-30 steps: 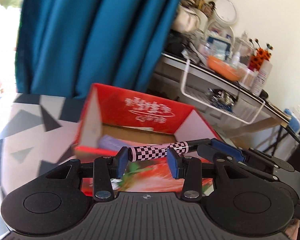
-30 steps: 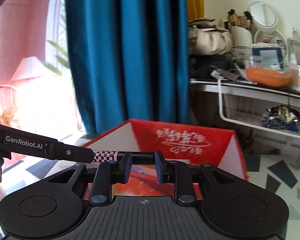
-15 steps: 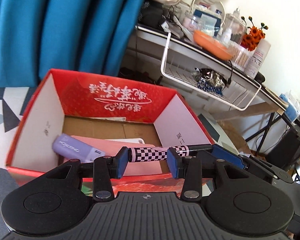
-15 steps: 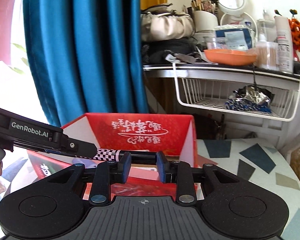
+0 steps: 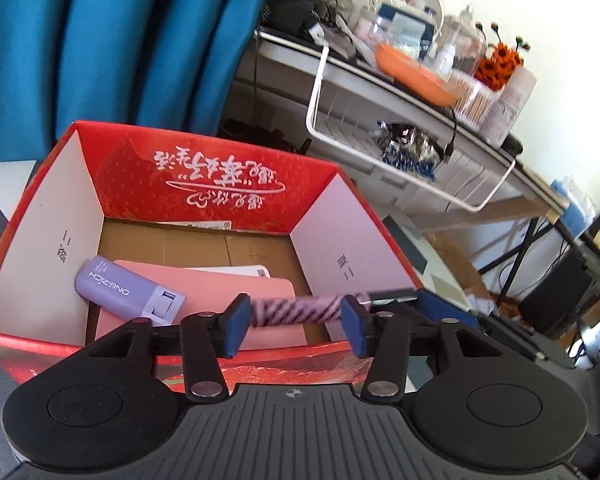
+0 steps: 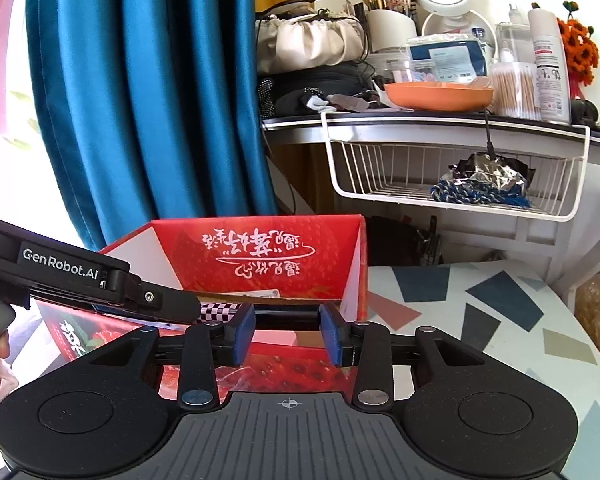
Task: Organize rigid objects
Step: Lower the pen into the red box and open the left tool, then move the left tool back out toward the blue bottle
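Both grippers, left (image 5: 295, 320) and right (image 6: 287, 331), are opening around the motion-blurred checkered pen (image 5: 296, 309) above the red box (image 5: 204, 176).

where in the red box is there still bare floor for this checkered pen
Bare cardboard floor shows along the back of the red box, between the pink pad and the red back wall. The left front is crowded by the purple case lying on the pad. The checkered pen spans both opening grippers, the left and the right.
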Tool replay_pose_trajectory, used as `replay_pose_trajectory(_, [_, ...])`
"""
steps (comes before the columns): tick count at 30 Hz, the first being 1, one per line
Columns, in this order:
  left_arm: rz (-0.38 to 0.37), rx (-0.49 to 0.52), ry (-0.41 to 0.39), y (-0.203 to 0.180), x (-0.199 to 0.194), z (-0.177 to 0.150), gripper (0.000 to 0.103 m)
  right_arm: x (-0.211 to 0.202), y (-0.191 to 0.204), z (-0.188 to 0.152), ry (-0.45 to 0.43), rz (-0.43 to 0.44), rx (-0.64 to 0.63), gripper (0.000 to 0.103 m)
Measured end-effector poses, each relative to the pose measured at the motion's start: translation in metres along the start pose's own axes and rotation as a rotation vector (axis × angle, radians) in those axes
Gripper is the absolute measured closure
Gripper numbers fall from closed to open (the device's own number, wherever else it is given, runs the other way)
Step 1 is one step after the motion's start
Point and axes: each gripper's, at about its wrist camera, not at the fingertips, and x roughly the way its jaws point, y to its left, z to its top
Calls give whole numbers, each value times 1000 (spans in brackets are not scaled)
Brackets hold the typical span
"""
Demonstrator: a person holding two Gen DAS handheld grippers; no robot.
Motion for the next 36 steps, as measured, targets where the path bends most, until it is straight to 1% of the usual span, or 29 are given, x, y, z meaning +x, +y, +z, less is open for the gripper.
replay_pose_trajectory(1, [-1,0,-9,1,-3,0,46,-1,1,-1,-1,-1,-2,67])
replay_pose_trajectory(5, [16,25,-39,1,-16,0,45,-3,5,-2,-8,0,-6,55])
replay_pose_trajectory(6, [21,33,-47,1,-19,-1,45,-4,7,-2,-9,0,-8,55])
replay_pose_trajectory(8, [32,58,-62,0,-29,-2,41,-7,10,-2,-12,5,-12,54])
replay_pose_trajectory(10, [56,100,-82,0,-40,-3,32,-11,14,-4,-25,12,-17,49])
replay_pose_trajectory(11, [72,119,-92,0,-46,-4,31,-13,17,-6,-33,16,-26,45])
replay_pose_trajectory(12, [85,133,-100,2,-52,-6,30,-15,20,-9,-40,18,-42,43])
replay_pose_trajectory(16, [117,140,-112,13,-73,-15,30,-21,33,-17,-46,38,-83,43])
replay_pose_trajectory(23, [185,97,-95,42,-101,-45,30,-26,58,-29,-4,90,-125,43])
replay_pose_trajectory(26, [211,50,-86,60,-112,-61,30,-24,69,-39,39,129,-134,43])
replay_pose_trajectory(30, [249,-13,-82,81,-126,-83,30,-9,83,-57,147,174,-148,44])
replay_pose_trajectory(33, [272,-51,-76,94,-134,-100,30,5,97,-70,220,173,-191,45])
replay_pose_trajectory(36, [280,-87,-66,106,-138,-111,30,18,100,-74,271,148,-193,46])
